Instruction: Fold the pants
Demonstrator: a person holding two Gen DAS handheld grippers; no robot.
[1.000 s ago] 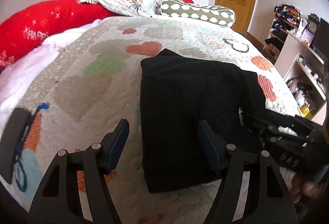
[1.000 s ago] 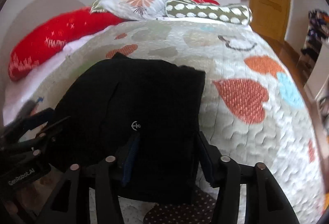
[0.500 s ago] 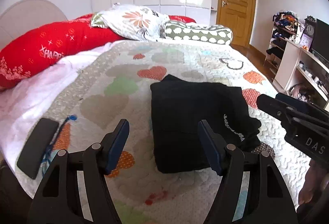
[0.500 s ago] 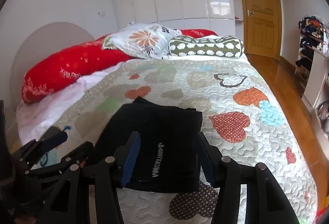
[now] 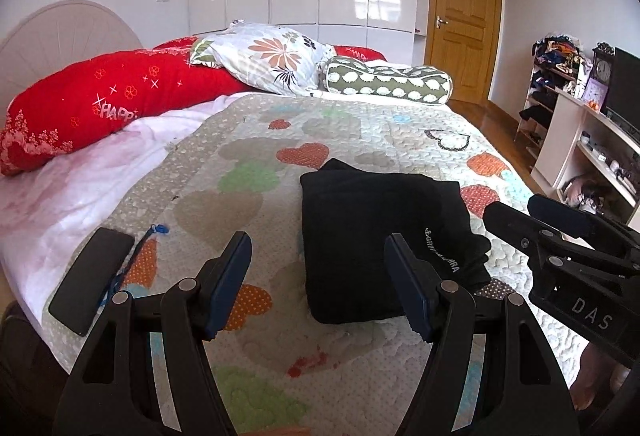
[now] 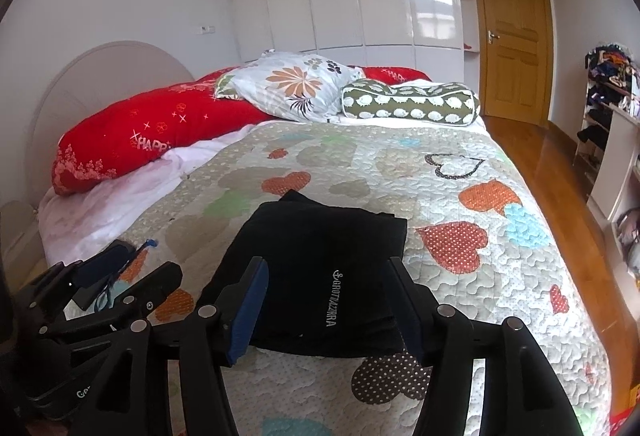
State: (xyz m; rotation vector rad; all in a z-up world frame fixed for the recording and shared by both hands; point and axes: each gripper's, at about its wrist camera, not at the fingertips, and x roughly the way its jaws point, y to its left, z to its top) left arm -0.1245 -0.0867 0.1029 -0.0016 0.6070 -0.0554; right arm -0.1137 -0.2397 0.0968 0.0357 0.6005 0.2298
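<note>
Quilted heart bedspread (image 5: 248, 164) carries folded black pants (image 5: 372, 236); phone (image 5: 90, 284), probably, nearby; my left gripper (image 5: 318, 276) and right gripper (image 6: 326, 306) gape, empty.

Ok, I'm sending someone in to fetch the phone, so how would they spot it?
Start at the bed with the heart-patterned quilt. The phone is a flat black slab near the quilt's left edge, left of the folded black pants. Unlike the pants, it is small, rigid and glossy, with a blue cord trailing beside it.

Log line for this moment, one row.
pants: folded, flat on quilt | left gripper: open, empty | right gripper: open, empty | phone: left of pants
</note>
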